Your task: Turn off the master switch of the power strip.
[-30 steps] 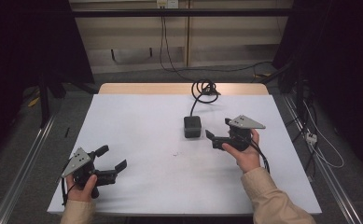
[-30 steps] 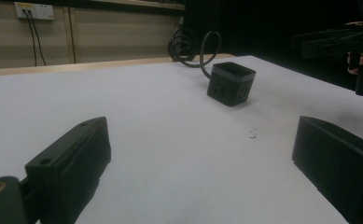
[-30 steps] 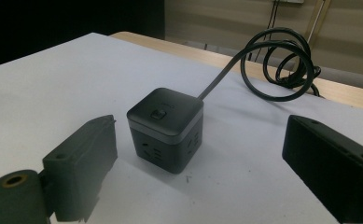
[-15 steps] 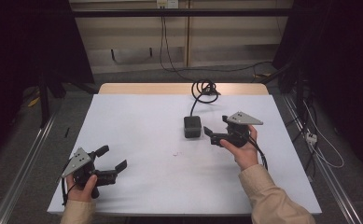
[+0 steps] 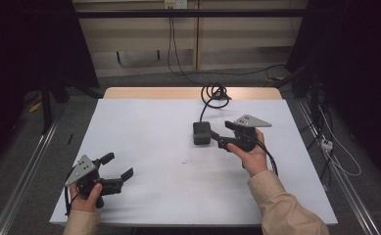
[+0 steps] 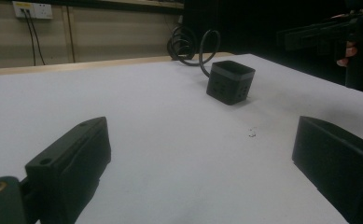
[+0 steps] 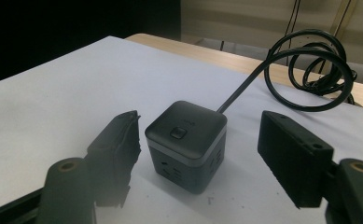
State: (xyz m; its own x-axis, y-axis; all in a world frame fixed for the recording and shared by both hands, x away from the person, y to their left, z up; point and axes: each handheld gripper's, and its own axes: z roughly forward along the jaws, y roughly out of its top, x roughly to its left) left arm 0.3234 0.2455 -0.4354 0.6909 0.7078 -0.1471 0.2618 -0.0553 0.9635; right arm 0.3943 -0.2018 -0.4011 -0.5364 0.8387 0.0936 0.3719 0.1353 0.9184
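A dark grey cube-shaped power socket [image 5: 201, 132] [image 7: 187, 143] [image 6: 230, 82] stands on the white table [image 5: 149, 132], right of centre. Its black cable [image 5: 214, 93] [image 7: 310, 65] runs back to a coil at the far edge. My right gripper [image 5: 217, 141] [image 7: 205, 158] is open, its jaws on either side of the cube and apart from it. My left gripper [image 5: 117, 166] [image 6: 202, 172] is open and holds nothing, low over the table's front left corner. A hand holds each gripper.
A small dark speck [image 5: 183, 162] [image 6: 252, 133] lies on the table in front of the cube. Bare wood [image 5: 144, 93] shows at the table's far edge. Metal rails [image 5: 26, 176] run along the floor on both sides, and more cables [image 5: 335, 156] lie at the right.
My right gripper has moved left toward the cube, so its jaws now flank it. The left gripper has stayed in place.
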